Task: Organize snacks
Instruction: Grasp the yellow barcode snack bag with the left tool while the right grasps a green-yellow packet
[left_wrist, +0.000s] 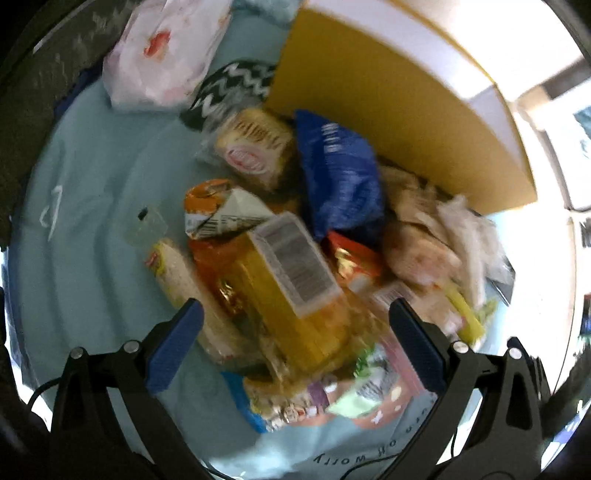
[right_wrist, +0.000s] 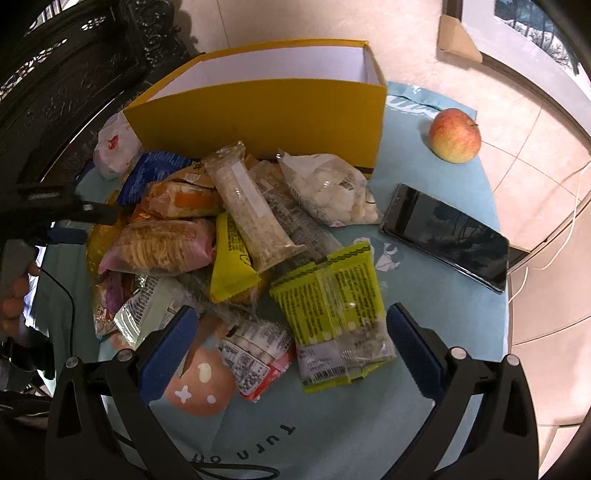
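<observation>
A heap of packaged snacks (right_wrist: 236, 236) lies on a round table covered in a pale blue cloth (right_wrist: 436, 295), directly in front of an open yellow box (right_wrist: 258, 122) with a white interior. Left of the box sits a white plastic bag (right_wrist: 110, 151); right of it, well apart, rests an apple (right_wrist: 455, 135), and a dark phone (right_wrist: 447, 236) lies between the apple and the near edge. Apple and phone appear only in the right wrist view. The blurred left wrist view alone shows a yellow packet with a barcode label (left_wrist: 291, 284) atop the heap, a blue bag (left_wrist: 340, 173) nearer the box, and a black-and-white zigzag item (left_wrist: 236, 88) beside the white bag. The left gripper (left_wrist: 295, 325) hangs over the heap, fingers spread and holding nothing; the right gripper (right_wrist: 291, 332) does likewise, its fingers flanking a yellow-green bar pack (right_wrist: 332, 314) without touching it. Beyond the table: pale floor tiles (right_wrist: 532, 155), dark carved furniture (right_wrist: 74, 74) left of the box, a window at far right.
</observation>
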